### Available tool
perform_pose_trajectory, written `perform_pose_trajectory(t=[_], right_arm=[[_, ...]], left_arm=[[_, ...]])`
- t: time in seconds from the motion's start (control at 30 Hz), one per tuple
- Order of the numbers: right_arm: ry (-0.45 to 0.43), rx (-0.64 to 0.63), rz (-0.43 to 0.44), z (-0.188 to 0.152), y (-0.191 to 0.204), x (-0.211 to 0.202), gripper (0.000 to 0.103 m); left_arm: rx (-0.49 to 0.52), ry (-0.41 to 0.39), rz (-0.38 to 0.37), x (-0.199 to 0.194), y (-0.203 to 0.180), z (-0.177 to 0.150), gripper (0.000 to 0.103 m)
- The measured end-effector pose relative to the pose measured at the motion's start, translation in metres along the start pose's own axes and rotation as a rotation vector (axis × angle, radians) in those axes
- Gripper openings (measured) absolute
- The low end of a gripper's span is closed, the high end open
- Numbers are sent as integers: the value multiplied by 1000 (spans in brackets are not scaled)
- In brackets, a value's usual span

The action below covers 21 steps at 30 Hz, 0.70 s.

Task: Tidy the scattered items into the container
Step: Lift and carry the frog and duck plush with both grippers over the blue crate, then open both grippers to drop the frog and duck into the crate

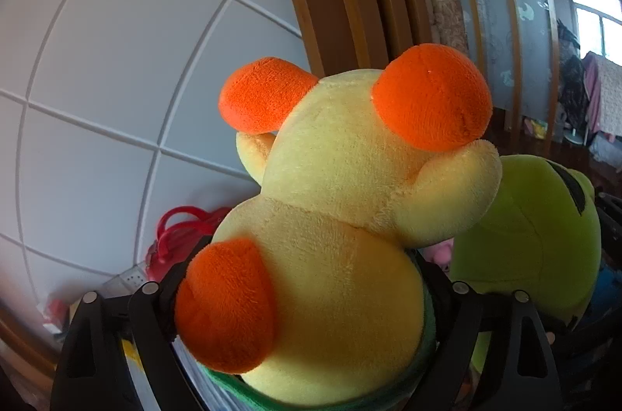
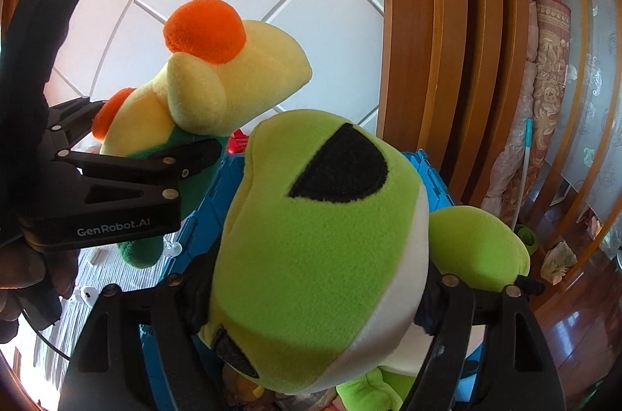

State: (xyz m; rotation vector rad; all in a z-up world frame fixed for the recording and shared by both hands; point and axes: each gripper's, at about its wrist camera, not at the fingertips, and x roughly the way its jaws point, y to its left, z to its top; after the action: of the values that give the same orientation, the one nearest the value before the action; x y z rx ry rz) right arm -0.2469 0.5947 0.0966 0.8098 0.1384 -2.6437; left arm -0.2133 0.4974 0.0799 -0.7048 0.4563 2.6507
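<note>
Gripping two light, squashy plush toys aloft over the blue crate: left tool clenched on the yellow duck, right tool on the green frog. Best pinched mid-body; fleece yields, unbreakable.

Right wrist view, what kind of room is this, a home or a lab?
Probably a home living area: a glossy wood floor, rolled rugs leaning by wooden door frames, and a blue bin for plush toys.

blue bin: mostly hidden by green plush | contents perhaps toys
</note>
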Motion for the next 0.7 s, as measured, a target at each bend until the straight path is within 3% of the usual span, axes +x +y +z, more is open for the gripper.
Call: perform_pose_trajectory(t=[0.03,0.07,0.2,0.7], right_arm=[[-3,6,-13,0,-1,2,95],[7,10,-32,1,-1,5,103],[9,-1,-61,-2,-1,9,103],[7,-7,-2,-14,11,2,103]], left_arm=[[-3,18,-30,3,0,1,102],[-2,32,-45,6,0,2,102],[-32,53,-48,4,8,-5,102],[-57,66,13,-27,29,-37,102]])
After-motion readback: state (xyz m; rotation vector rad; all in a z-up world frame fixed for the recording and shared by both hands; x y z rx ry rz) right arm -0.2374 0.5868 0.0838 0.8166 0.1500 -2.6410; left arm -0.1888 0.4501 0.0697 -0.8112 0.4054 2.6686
